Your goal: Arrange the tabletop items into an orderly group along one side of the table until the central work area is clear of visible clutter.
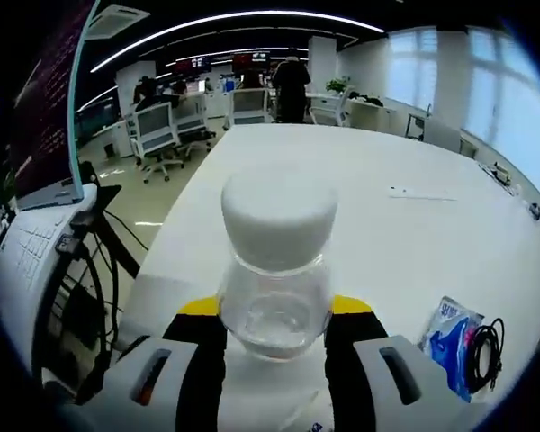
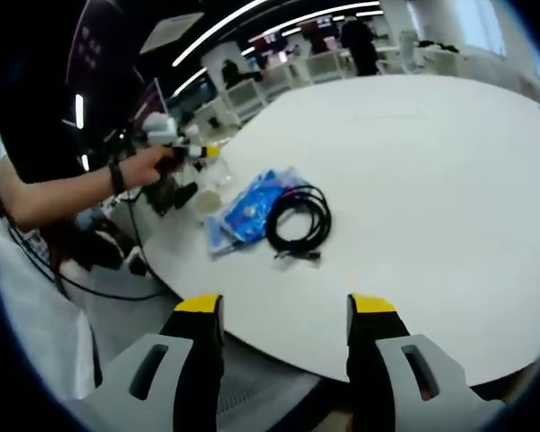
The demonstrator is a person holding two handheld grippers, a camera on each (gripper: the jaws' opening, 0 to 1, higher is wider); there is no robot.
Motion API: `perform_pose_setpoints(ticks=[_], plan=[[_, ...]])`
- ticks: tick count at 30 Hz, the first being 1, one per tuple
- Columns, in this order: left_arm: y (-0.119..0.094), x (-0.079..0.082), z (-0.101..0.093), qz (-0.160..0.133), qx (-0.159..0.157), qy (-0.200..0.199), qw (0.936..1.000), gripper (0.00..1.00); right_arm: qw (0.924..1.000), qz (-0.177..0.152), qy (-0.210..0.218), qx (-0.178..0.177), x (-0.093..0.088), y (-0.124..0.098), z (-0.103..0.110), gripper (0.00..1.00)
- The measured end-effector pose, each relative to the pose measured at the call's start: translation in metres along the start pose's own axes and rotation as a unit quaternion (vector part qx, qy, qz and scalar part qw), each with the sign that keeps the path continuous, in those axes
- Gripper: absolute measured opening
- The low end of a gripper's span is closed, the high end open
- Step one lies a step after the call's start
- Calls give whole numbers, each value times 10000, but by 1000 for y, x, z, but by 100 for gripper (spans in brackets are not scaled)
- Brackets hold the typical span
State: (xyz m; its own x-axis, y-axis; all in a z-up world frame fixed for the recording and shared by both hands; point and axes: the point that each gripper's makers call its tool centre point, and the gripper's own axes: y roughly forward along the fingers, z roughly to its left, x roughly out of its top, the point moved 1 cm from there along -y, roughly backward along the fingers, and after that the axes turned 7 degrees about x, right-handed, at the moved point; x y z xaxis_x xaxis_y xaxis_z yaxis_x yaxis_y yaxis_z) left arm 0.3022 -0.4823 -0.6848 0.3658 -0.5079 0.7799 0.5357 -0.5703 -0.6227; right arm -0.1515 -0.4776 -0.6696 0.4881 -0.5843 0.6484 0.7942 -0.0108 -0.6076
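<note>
- Where the left gripper view looks along its own jaws, the left gripper (image 1: pixel 274 335) is clamped on a clear jar (image 1: pixel 275 297) with a white lid (image 1: pixel 278 219); jar upright, jaws touching its lower sides.
- Jar sits low over the near left part of the white table (image 1: pixel 414 234), close to that edge.
- Right of the jar, near edge: a blue packet (image 1: pixel 450 331), with a coiled black cable (image 1: pixel 486 351) just beside it on the right, touching or overlapping; cannot tell which.
- Far right on the table: a small flat white thing (image 1: pixel 420 193), too small to tell what; well apart from the rest.
- Far background: office chairs (image 1: pixel 155 131) and a standing person (image 1: pixel 291 86).
- Right gripper view, left to right: a person's hand (image 2: pixel 151 166) holds the left gripper (image 2: pixel 194 153) at the far left edge of the table (image 2: pixel 450 180), the jar (image 2: pixel 214 176) between its jaws.
- Just right of that, blue packet (image 2: pixel 249 209), then black cable (image 2: pixel 299 221) lying partly on it.
- Right gripper (image 2: pixel 286 317): jaws apart, nothing between them, hanging over the near table edge, well apart from the packet and cable.
</note>
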Motion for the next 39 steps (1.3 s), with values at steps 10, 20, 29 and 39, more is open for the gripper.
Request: perform_pose_setpoints(ticks=[10,20,29,39], plan=[[-5,-1,-4,20,-674,88,9977,52,10000,-65,-3,-21,6,-1,1,55],[-10,14,7,-409,-1421,362,9883,55,9999,-115,-19,-68,8,-4,3,55],[-8,9,-1,-332,-1872,618,9798,56,9999,-47,-100,17,5,3,16,55],[-6,12,-2,-286,-2019,832,9754,56,9999,-24,-107,14,0,2,20,55]])
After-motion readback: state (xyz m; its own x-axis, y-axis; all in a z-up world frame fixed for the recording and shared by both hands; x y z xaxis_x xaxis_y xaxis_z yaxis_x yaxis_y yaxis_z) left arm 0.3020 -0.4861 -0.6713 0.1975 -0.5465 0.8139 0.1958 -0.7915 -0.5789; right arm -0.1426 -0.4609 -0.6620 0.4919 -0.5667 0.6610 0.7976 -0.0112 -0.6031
